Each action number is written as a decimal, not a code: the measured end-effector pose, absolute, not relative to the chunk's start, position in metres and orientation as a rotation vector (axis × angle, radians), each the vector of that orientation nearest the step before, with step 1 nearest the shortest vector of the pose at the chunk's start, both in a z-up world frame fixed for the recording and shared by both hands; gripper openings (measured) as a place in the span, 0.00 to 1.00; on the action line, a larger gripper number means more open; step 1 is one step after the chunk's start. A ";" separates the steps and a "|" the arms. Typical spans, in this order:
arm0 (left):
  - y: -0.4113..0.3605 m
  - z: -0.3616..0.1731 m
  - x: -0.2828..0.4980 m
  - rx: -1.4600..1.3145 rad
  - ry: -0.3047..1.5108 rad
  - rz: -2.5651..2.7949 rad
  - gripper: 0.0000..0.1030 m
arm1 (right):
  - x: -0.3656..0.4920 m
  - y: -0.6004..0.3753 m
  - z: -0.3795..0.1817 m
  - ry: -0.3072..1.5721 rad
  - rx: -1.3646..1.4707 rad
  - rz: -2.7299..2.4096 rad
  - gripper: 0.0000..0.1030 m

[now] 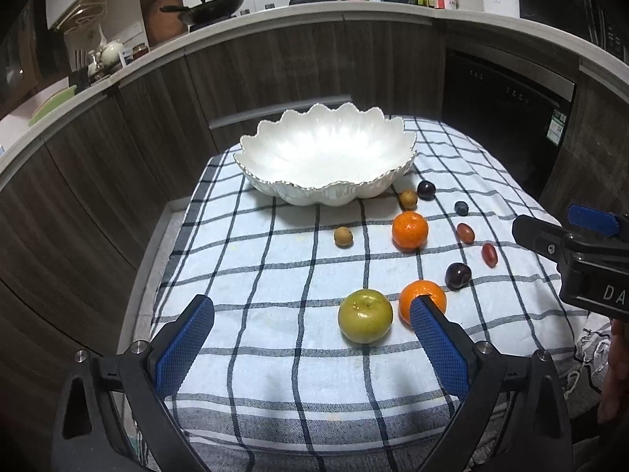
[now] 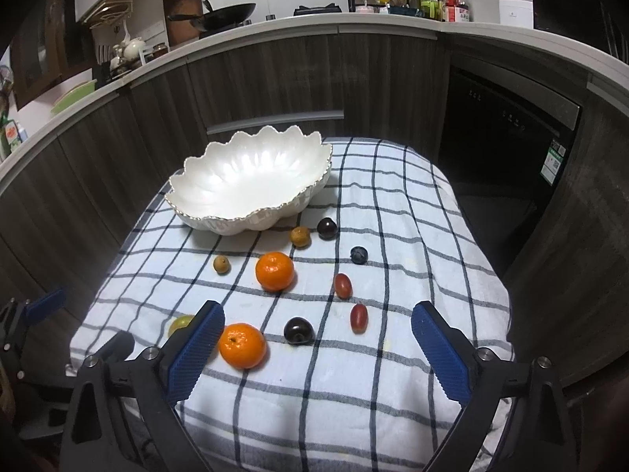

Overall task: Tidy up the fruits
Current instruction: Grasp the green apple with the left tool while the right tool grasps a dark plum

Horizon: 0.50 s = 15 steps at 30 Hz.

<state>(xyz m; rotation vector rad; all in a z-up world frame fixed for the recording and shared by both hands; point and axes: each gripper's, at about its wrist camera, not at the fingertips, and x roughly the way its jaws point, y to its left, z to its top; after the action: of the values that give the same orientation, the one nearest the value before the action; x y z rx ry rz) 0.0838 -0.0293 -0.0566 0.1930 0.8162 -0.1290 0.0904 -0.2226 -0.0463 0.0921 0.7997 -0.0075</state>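
Fingers of the left hand-held gripper (image 1: 312,316) stand wide apart with nothing between the blue pads; they hang over the near part of the table (image 1: 243,275), which wears a white cloth with dark checks. The green apple (image 1: 365,315) lies just inside the right finger, not touched by either pad, and the near orange (image 1: 426,295) sits partly hidden behind that finger's tip.

The right hand-held gripper (image 2: 318,324) also has its jaws spread, gripping nothing. In its own view the near orange (image 2: 241,345) lies just beside the left pad, and a dark plum (image 2: 298,330) and a red grape tomato (image 2: 358,318) rest on the cloth between the fingers, clear of both. In the left wrist view this gripper shows only as a black body with a blue pad at the right edge.

Farther out, a second orange (image 2: 274,271) sits near the middle of the cloth, with a second red grape tomato (image 2: 343,285) to its right and a small brown fruit (image 2: 221,264) to its left. Beyond these lie another brown fruit (image 2: 300,236), another dark plum (image 2: 327,228) and a blueberry (image 2: 359,255).

The white scalloped bowl (image 2: 204,212) stands at the far end of the table with no fruit inside. Behind it run dark wood cabinets under a pale countertop carrying a wok (image 2: 228,13) and bottles.
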 end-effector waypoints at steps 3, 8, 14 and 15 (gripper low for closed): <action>-0.030 -0.064 0.089 0.195 0.842 -0.137 0.93 | 0.096 -0.222 -0.053 0.825 0.089 0.003 0.87; -0.033 -0.079 0.099 0.197 0.895 -0.160 0.89 | 0.107 -0.217 -0.063 0.846 0.074 0.020 0.83; -0.042 -0.097 0.109 0.215 0.961 -0.203 0.84 | 0.119 -0.216 -0.076 0.888 0.071 0.029 0.77; -0.044 -0.100 0.110 0.218 0.971 -0.208 0.82 | 0.121 -0.215 -0.079 0.897 0.065 0.031 0.74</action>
<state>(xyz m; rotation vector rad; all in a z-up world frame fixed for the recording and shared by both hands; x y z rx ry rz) 0.1097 -0.0445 -0.0996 0.2178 0.9710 -0.2078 0.1212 -0.2155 -0.0790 0.0654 0.8969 0.0305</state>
